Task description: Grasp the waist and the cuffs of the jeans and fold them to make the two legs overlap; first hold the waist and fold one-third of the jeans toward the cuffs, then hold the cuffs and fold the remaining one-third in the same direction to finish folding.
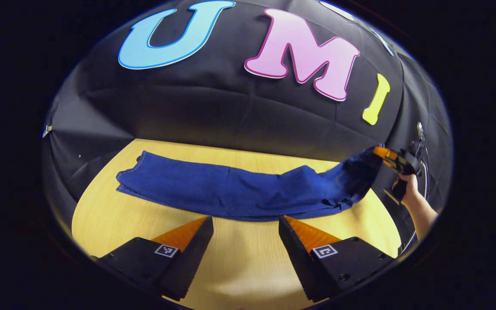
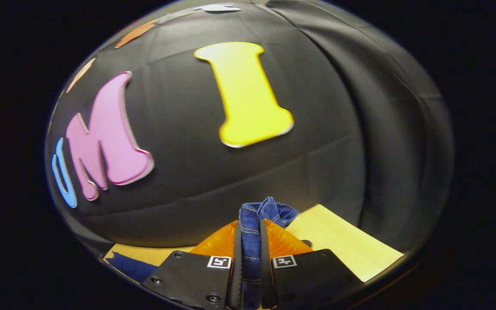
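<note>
The dark blue jeans (image 1: 230,191) lie lengthwise across the light wooden table (image 1: 239,262), legs overlapped, cuffs at the left end. Their waist end (image 1: 358,174) is lifted off the table at the right, held by the right gripper (image 1: 388,158) in a person's hand (image 1: 407,189). In the right gripper view, that gripper (image 2: 251,234) is shut on a bunched fold of the jeans' waist (image 2: 252,232), with denim poking out above its fingers. My left gripper (image 1: 246,224) hovers open just in front of the jeans' near edge, with nothing between its fingers.
The black cloth wall (image 1: 230,112) rises right behind the table's far edge. A strip of bare wood (image 2: 342,245) lies to the right of the right gripper. A cable (image 1: 422,172) hangs beside the person's hand.
</note>
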`<action>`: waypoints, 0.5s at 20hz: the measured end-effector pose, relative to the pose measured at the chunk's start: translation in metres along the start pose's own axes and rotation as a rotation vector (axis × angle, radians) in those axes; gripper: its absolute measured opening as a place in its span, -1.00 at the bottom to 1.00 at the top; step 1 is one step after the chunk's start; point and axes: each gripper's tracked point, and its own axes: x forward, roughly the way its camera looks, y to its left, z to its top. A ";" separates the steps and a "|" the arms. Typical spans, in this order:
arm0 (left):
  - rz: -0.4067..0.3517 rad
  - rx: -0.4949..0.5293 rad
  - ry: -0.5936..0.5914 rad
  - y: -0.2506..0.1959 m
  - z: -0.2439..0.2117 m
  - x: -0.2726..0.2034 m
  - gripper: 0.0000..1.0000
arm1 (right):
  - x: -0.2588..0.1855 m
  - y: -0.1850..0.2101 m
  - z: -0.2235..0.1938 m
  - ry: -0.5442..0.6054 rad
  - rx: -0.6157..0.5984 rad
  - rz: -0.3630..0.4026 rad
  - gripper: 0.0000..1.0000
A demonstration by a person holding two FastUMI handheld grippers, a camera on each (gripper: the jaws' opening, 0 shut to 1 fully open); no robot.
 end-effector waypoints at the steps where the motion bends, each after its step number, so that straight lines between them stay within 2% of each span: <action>1: -0.004 0.003 0.000 0.003 -0.006 -0.004 0.94 | -0.012 0.008 -0.001 -0.010 -0.013 0.035 -0.61; 5: -0.034 -0.093 -0.020 0.009 -0.023 -0.011 0.94 | -0.088 0.039 -0.022 -0.028 -0.077 0.213 -0.60; 6: -0.035 -0.117 -0.032 0.013 -0.025 -0.011 0.84 | -0.094 0.035 -0.018 -0.020 -0.083 0.255 -0.62; 7: -0.034 -0.138 -0.048 0.017 -0.026 -0.010 0.94 | -0.110 0.035 -0.029 -0.004 -0.081 0.292 -0.62; 8: -0.035 -0.158 -0.062 0.023 -0.025 -0.008 0.94 | -0.123 0.029 -0.034 0.014 -0.078 0.327 -0.62; 9: -0.039 -0.179 -0.072 0.028 -0.026 -0.007 0.84 | -0.129 0.029 -0.049 0.036 -0.078 0.357 -0.61; 10: -0.037 -0.197 -0.088 0.036 -0.025 -0.006 0.94 | -0.142 0.035 -0.066 0.060 -0.079 0.381 -0.62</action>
